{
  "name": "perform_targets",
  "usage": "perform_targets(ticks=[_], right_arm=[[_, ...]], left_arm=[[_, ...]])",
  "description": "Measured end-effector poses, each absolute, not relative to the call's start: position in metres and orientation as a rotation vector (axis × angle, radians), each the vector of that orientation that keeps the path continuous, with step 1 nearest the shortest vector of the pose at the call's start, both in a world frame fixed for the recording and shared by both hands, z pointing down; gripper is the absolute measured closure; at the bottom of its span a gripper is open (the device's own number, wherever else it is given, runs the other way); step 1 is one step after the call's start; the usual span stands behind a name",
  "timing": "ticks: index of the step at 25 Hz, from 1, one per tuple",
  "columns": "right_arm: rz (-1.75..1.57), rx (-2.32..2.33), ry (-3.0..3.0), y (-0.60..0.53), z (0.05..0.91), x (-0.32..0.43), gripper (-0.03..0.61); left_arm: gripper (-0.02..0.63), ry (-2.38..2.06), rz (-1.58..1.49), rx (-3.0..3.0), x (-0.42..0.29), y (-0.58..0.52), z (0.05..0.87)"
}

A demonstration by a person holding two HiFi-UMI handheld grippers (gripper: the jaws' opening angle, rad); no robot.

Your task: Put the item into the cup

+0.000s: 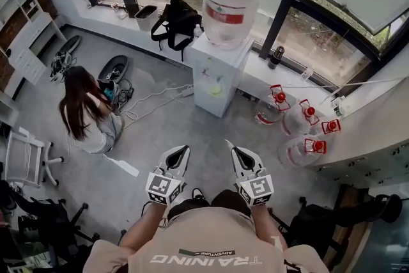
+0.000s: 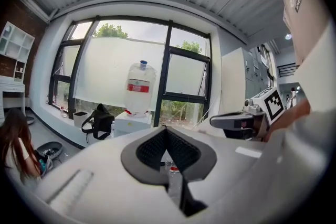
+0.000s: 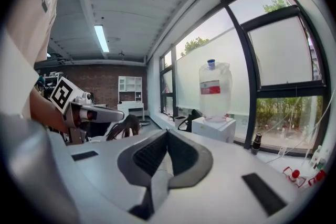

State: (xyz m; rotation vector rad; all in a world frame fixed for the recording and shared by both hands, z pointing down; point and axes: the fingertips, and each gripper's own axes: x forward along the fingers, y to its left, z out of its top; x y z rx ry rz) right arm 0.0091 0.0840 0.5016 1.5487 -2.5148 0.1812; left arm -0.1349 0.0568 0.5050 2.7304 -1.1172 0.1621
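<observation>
While the wearer stands over the grey floor (image 1: 160,137), both forearms are bent in front of the torso, side by side, near each other but apart. The left white two-jaw gripper (image 1: 179,154) points forward and slightly inward. The right white two-jaw gripper (image 1: 238,151) mirrors it. Both aim roughly at the white water dispenser cabinet (image 1: 214,73) topped by a large clear bottle (image 1: 231,3). On the left gripper the ribbed black pads (image 2: 152,149) are pressed together at the tip with nothing between them. The right gripper's pads (image 3: 149,153) also meet, gripping nothing. I cannot tell where the item and cup are. A long-haired person (image 1: 86,112) crouches on the floor, left.
</observation>
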Motion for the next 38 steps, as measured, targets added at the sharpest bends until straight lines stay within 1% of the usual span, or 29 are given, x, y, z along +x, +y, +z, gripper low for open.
perform_targets(ticks=[8, 13, 22, 27, 38], right_arm=[[0.238, 1.523, -2.488, 0.039, 0.527, 0.015, 0.566], [0.264, 1.521, -2.509, -0.005, 0.536, 0.034, 0.566], [0.271, 1.430, -2.578, -0.084, 0.542, 0.068, 0.566], [0.300, 1.344, -2.623, -0.110, 0.550, 0.078, 0.566], [0.324, 1.301, -2.612, -0.157, 0.558, 0.071, 0.566]], left_arm=[[0.606, -1.101, 0.193, 2.686, -0.127, 0.010, 0.526], [0.606, -1.120, 0.222, 2.694, -0.111, -0.030, 0.523], [0.606, -1.106, 0.279, 2.737, -0.054, -0.107, 0.509], [0.606, -1.109, 0.270, 2.736, -0.022, -0.138, 0.509], [0.606, -1.183, 0.276, 2.686, -0.040, -0.185, 0.519]])
